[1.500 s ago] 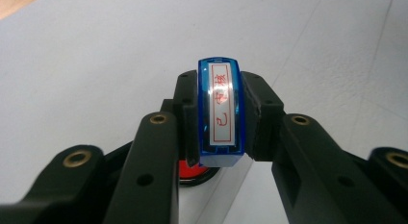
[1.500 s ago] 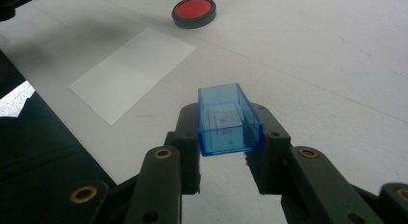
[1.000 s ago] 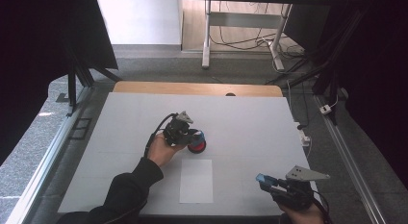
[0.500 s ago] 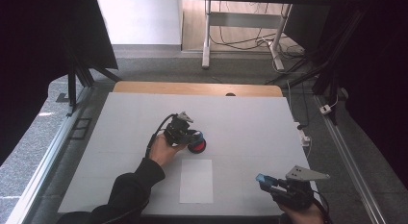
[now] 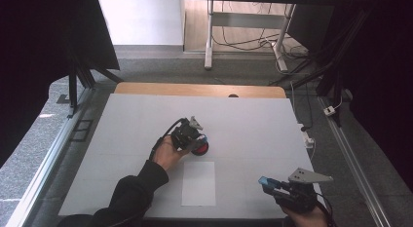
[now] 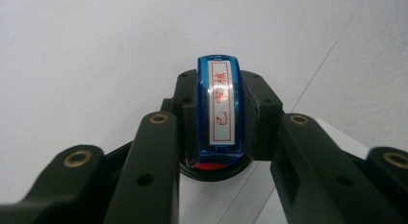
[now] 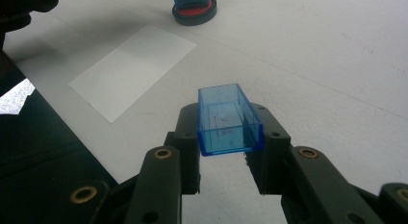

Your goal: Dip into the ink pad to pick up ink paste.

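On the white table [image 5: 253, 120], a sheet of paper [image 5: 198, 183] lies low in the high view's middle, the red ink pad [image 5: 201, 149] just above it. The left gripper [image 6: 219, 113] is clamped on the blue stamp [image 6: 220, 106] pressed into that pad; the right gripper [image 7: 226, 128], at lower right, pinches its blue cap [image 7: 227, 119]. Both are probably light, stiff, slick plastic, best held across the flat long sides.

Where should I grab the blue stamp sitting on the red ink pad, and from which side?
Take the blue stamp by its two long flat sides, coming from above. It stands upright on the red ink pad, narrow with a labelled top, so its flat flanks suit opposing jaws, as the left hand-held gripper shows.
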Available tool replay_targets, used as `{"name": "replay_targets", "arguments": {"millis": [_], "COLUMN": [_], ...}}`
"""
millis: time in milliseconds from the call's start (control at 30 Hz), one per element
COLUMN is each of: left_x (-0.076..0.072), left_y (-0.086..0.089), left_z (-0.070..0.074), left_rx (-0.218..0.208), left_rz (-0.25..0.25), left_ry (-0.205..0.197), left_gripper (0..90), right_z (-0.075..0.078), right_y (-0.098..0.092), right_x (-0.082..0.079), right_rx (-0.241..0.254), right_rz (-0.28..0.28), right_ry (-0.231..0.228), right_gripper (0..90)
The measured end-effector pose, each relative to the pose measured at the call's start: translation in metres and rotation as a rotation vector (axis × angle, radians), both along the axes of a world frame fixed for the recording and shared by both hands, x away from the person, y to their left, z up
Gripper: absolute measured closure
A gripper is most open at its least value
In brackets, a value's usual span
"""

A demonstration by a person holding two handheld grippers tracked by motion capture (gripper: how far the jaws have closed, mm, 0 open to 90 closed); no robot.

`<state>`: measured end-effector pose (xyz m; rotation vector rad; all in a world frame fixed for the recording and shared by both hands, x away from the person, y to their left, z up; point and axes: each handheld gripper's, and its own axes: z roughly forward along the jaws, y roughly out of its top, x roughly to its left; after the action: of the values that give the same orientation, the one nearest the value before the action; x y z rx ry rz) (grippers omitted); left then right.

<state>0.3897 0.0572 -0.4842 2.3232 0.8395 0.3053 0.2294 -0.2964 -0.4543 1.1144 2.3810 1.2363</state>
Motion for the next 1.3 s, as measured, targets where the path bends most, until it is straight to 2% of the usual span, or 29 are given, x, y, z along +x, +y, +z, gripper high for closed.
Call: {"name": "replay_targets", "arguments": {"millis": [233, 333, 400, 433, 567, 633, 800, 900, 1000, 1300], "left_x": [0.01, 0.015, 0.016, 0.015, 0.006, 0.004, 0.006, 0.003, 0.003, -0.002], "left_y": [0.009, 0.015, 0.017, 0.016, 0.006, 0.004, 0.009, 0.006, 0.004, 0.013], "left_z": [-0.001, -0.002, -0.003, -0.003, -0.001, 0.0, -0.002, -0.001, 0.0, 0.027], "left_rx": [-0.06, -0.099, -0.116, -0.111, -0.035, -0.021, -0.06, -0.042, -0.031, -0.076], "left_rz": [0.007, 0.01, 0.011, 0.01, 0.004, 0.004, 0.008, 0.011, 0.018, 0.007], "left_ry": [0.075, 0.113, 0.124, 0.118, 0.045, 0.029, 0.045, 0.023, 0.023, -0.04], "left_gripper": [71.1, 71.0, 71.0, 71.0, 71.0, 71.0, 70.8, 70.7, 70.5, 70.4], "right_z": [0.0, 0.0, 0.0, 0.0, 0.0, 0.0, 0.0, 0.0, 0.0, 0.0], "right_y": [0.0, 0.0, 0.0, 0.0, 0.0, 0.0, 0.001, 0.0, 0.0, 0.0], "right_x": [0.0, 0.0, 0.0, 0.0, 0.0, 0.001, 0.0, 0.001, 0.0, 0.0], "right_rx": [0.003, 0.004, 0.004, 0.004, 0.0, -0.002, -0.003, -0.004, 0.0, 0.0], "right_rz": [-0.002, -0.002, -0.001, -0.001, -0.002, 0.0, 0.0, 0.0, 0.002, 0.002], "right_ry": [0.0, 0.001, 0.002, 0.003, 0.006, 0.007, 0.005, 0.007, 0.002, 0.002], "right_gripper": [68.0, 68.0, 68.0, 68.0, 68.0, 67.9, 67.9, 67.9, 67.9, 67.8]}}
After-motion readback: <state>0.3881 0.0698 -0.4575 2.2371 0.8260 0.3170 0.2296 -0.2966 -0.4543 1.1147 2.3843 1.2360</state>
